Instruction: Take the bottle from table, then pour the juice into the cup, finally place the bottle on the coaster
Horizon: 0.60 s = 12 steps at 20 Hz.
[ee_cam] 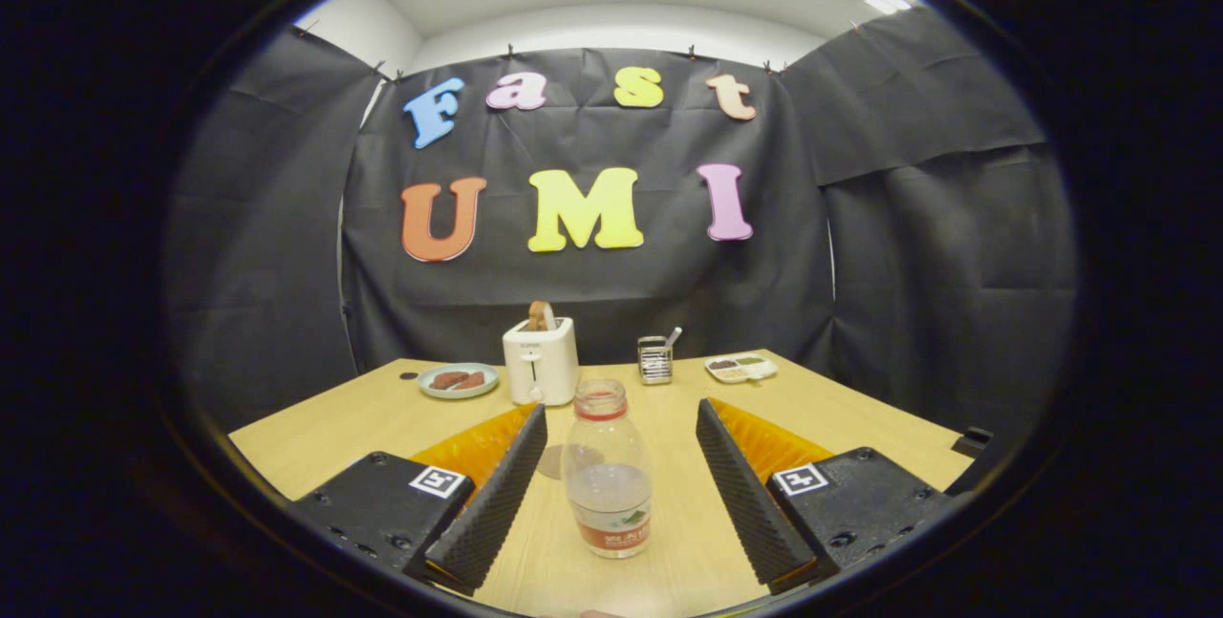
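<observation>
Gripper view, items listed nearest first.

1. Gripper (611, 475): fingers spread wide, holding nothing, one to each side of the bottle with a clear gap on both sides.
2. Bottle (608, 470): clear plastic, uncapped, red ring at the neck, label band near the base, partly filled with pale liquid. Stands upright on the desk (860, 417), long axis vertical, between the fingers and roughly centred. Judgement: the grasp turns on this alignment; closing the fingers should meet the body on both sides at about mid-height.
3. Round flat patch (551, 461): on the desk just left of the bottle, partly hidden by the left finger; possibly the coaster, cannot tell.
4. Toaster (540, 360): white, a slice standing in its slot, beyond the bottle.
5. Plate (459, 380): pale, carrying brown pieces, left of the toaster.
6. Metal holder (655, 358): a utensil handle leaning out, right of the toaster.
7. Divided tray (740, 367): farther right, small portions inside.

Cup: not identified.
</observation>
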### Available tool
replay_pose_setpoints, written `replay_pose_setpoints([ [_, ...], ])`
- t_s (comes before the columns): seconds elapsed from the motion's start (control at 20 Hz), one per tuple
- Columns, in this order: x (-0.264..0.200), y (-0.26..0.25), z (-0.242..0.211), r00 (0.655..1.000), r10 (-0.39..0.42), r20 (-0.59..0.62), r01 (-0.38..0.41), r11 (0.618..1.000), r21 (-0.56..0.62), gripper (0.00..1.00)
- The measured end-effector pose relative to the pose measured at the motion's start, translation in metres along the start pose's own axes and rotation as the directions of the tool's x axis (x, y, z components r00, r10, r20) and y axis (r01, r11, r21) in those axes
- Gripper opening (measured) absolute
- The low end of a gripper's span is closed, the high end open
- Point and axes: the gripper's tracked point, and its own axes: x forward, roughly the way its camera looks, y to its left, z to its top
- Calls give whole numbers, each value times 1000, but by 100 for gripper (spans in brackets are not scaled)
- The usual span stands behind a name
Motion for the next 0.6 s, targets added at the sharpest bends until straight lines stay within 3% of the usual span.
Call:
replay_pose_setpoints([
  [0.6,27,11,-50,1000,9,4,-9,999,-48,99],
])
